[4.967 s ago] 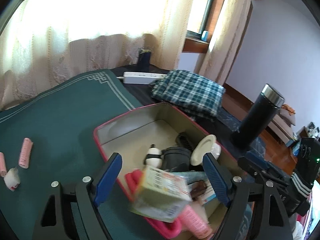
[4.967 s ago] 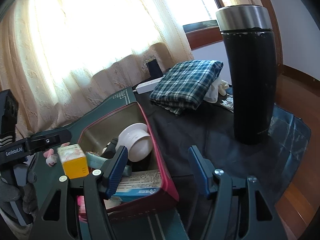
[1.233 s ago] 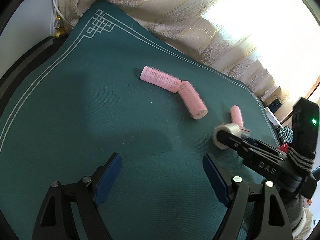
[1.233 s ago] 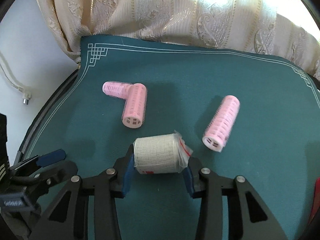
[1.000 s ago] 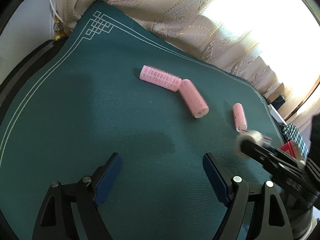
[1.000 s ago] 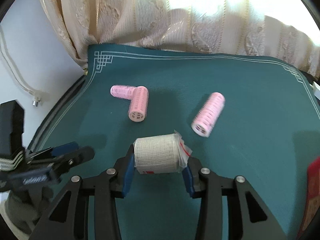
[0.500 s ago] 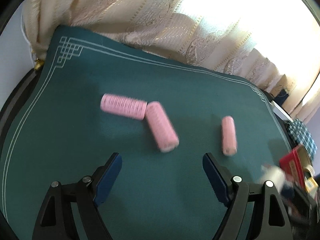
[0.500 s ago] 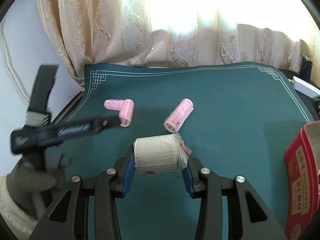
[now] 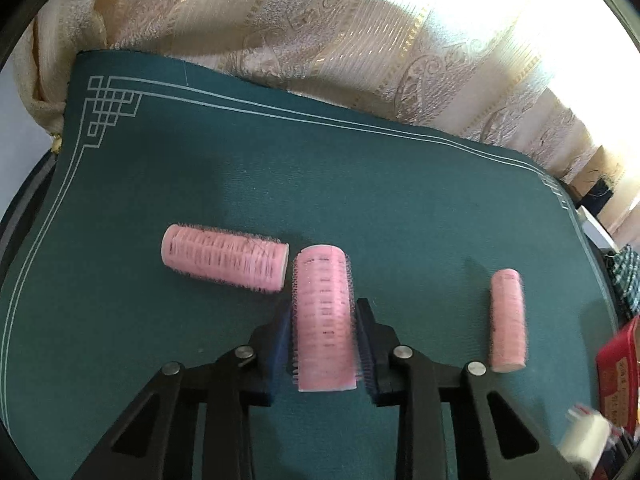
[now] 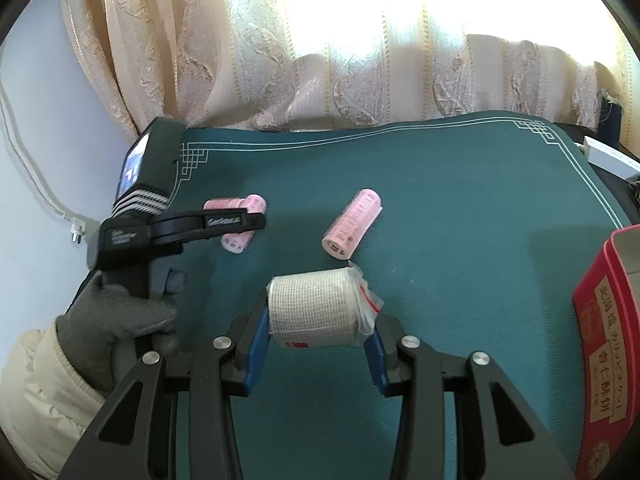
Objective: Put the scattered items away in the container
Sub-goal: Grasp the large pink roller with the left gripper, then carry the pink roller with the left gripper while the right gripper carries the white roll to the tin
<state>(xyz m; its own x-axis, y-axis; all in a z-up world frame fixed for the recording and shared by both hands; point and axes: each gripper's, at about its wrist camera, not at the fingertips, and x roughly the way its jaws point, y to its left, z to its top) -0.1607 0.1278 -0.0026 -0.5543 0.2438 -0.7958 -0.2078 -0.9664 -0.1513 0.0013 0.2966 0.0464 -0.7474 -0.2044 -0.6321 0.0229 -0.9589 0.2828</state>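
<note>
Left wrist view is showing the left tongs closing their black arms and ribbed blue pads on a pink hair roller, a stubby plastic cylinder bristling with fine hooks and slotted along its length; the pads are pressing on its sides. A second pink roller is lying crosswise, its end just beside the held one. A slimmer third roller is resting well apart to the right. All are sitting on a teal cloth mat with a woven texture and a pale fret border, covering the tabletop. Behind, a cream brocade curtain is hanging in glossy folds.

Right wrist view is showing the right tongs gripping a white gauze bandage roll, a soft meshy cylinder in a crinkly clear wrapper (a red strip is showing at its edge). A gloved hand in grey knit, with a puffy cream sleeve, is holding the left tool's handle. The container, a red tin with printed lettering, is standing at the right edge of the mat, apart from the rollers.
</note>
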